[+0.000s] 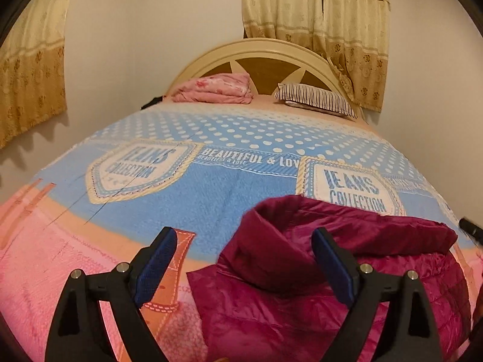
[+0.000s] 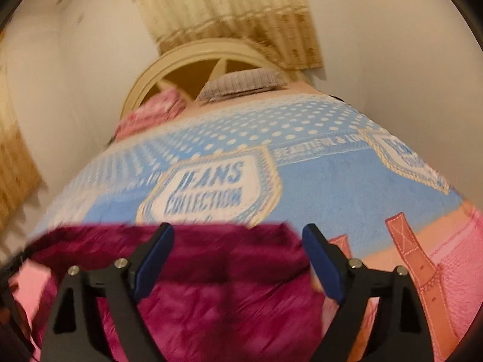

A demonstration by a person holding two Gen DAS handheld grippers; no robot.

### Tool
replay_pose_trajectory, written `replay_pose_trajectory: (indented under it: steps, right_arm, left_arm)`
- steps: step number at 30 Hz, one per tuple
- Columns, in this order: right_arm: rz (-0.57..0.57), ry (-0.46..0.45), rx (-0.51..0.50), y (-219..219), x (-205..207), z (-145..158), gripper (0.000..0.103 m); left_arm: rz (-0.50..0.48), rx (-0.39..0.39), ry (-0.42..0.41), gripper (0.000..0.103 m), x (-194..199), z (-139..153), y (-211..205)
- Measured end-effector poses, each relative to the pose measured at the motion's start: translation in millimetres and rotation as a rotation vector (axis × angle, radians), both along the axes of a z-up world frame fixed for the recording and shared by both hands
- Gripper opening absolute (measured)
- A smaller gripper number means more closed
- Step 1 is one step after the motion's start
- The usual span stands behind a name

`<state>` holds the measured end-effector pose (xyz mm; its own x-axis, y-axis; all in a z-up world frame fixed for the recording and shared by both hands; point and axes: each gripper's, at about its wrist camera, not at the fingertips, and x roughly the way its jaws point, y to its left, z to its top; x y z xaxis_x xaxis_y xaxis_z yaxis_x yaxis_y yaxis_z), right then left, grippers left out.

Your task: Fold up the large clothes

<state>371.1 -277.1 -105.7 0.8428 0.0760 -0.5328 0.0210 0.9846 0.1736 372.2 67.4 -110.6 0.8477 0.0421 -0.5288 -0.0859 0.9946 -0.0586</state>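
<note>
A magenta quilted jacket (image 1: 286,316) lies crumpled on the near part of the bed, its upper part folded over in a thick roll. My left gripper (image 1: 244,235) is open just above the jacket's left edge; its right finger (image 1: 332,259) hangs over the fabric and its left finger over the bedspread, gripping nothing. In the blurred right wrist view the jacket (image 2: 226,301) fills the lower left. My right gripper (image 2: 238,229) is open over the jacket's far edge, with cloth below the fingers but none pinched.
A blue and pink bedspread (image 1: 211,187) printed "JEANS COLLECTION" covers the bed. A folded pink blanket (image 1: 217,89) and a striped pillow (image 1: 317,98) lie by the cream headboard (image 1: 256,48). Curtains (image 1: 317,15) hang behind. A dark object (image 1: 472,226) shows at the right edge.
</note>
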Motion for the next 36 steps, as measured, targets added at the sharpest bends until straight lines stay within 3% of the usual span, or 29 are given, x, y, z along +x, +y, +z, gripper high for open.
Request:
replay_pose_trajectory:
  steps: [3, 10, 13, 17, 19, 27, 36]
  right_arm:
    - [0.045, 0.028, -0.083, 46, -14, -7, 0.072]
    - [0.062, 0.081, -0.102, 99, -14, -42, 0.072]
    - [0.032, 0.101, -0.125, 97, -2, -52, 0.072]
    - [0.005, 0.145, -0.095, 86, 10, -70, 0.072]
    - [0.006, 0.163, -0.088, 84, 14, -80, 0.072]
    - [0.009, 0.159, -0.094, 87, 18, -92, 0.073]
    - [0.009, 0.195, -0.107, 89, 29, -103, 0.073]
  left_arm:
    - [-0.026, 0.05, 0.03, 0.091, -1, -8, -21]
    - [-0.056, 0.06, 0.077, 0.091, 12, -23, -48]
    - [-0.035, 0.048, 0.101, 0.091, 26, -35, -46]
    - [-0.009, 0.017, 0.202, 0.091, 48, -71, -40]
    - [-0.006, -0.013, 0.198, 0.091, 51, -81, -36]
    - [0.014, -0.017, 0.179, 0.091, 54, -91, -39]
    - [0.015, -0.021, 0.238, 0.095, 62, -103, -41]
